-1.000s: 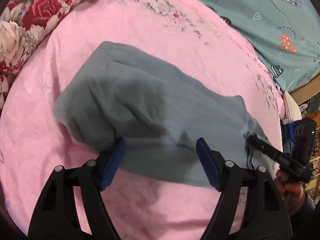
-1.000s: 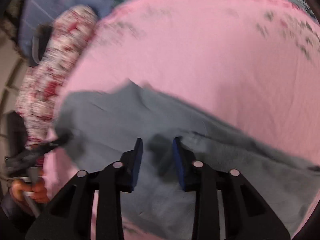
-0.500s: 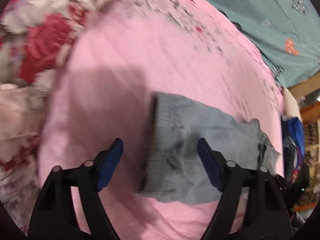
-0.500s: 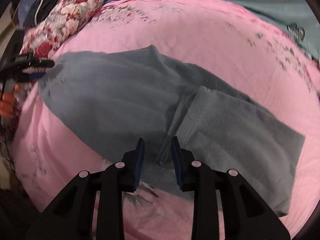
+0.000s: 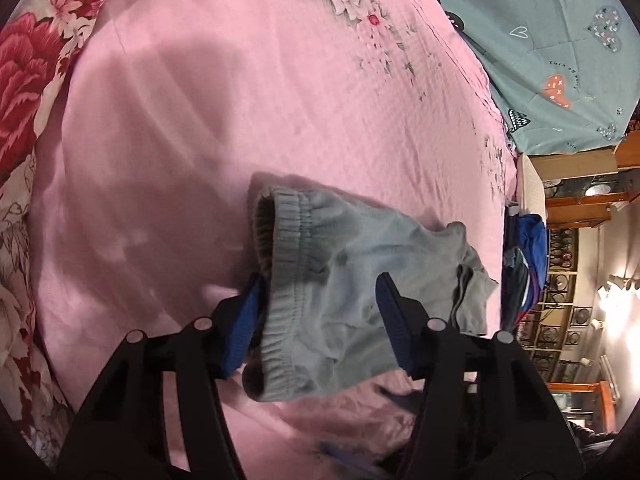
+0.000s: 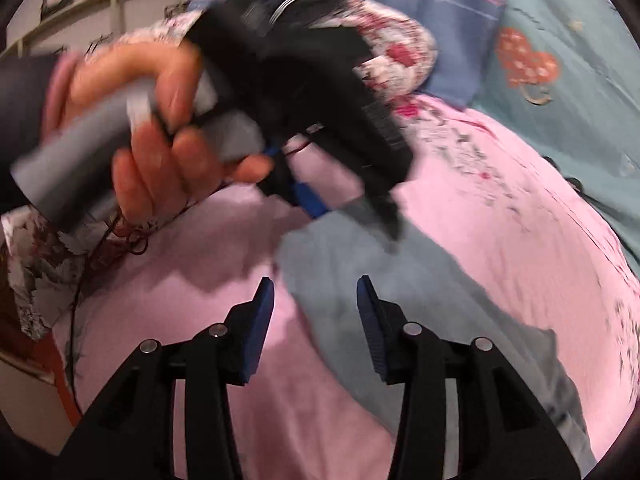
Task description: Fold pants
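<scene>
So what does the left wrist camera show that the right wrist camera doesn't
Only the left wrist view shows the pants' elastic waistband and the shelves off the bed. Only the right wrist view shows the person's left hand gripping the left gripper's handle, blurred. Both show the grey pants on the pink bedspread, the floral quilt, and open jaws.

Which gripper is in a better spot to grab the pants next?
Probably the left gripper. Its open fingers already sit either side of the waistband of the grey pants. The right gripper is open too, hovering over a flat edge of cloth on the pink sheet.
</scene>
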`<state>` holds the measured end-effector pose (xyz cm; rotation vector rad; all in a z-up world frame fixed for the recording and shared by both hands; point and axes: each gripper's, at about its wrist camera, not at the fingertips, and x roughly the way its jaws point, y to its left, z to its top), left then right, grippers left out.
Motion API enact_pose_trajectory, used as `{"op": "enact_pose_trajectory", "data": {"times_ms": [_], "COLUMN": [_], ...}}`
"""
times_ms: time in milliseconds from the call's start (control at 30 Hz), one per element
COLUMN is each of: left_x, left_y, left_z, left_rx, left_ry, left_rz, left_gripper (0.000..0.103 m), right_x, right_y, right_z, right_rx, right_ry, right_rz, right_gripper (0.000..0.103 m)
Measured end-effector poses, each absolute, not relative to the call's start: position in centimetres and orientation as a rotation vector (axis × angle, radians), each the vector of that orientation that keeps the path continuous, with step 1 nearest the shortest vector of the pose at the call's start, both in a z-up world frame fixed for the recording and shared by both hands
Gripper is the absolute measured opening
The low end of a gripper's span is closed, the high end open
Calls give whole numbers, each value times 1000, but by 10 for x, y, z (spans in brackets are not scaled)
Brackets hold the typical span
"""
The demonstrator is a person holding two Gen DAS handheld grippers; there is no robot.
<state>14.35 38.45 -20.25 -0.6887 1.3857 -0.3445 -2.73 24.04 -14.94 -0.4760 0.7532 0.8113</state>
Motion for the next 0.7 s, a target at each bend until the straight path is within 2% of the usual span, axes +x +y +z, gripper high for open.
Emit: {"op": "enact_pose_trajectory", "data": {"times_ms": [200,300,333,467,600,700], "left_x": [136,128,125,123,134,147], "left_y": [398,407,411,420,407,390], "left_z": [-193,-190,-189,-195,-206,-221], "left_rx": [-761,-764,-768,-840,-920,-944], "left_ry": [1334,1320,1318,1330,1380,1446], "left_rz": [-347,-310,-292,-269,-349,-392], "left_gripper": [59,64,67,81,88,89], "right_x": [-10,-1,5,11,12,10], "right_y": [276,263,251,218,219,223], "right_z": [-201,-197,-190,-161,-151,-149], "right_rx": [-561,-483,-405,-251,-255,-270], "right_ry": [810,839,863,858,843,836], "right_rz": [721,711,708,685,684,692], "right_gripper": [44,13,10,9,9,9]}}
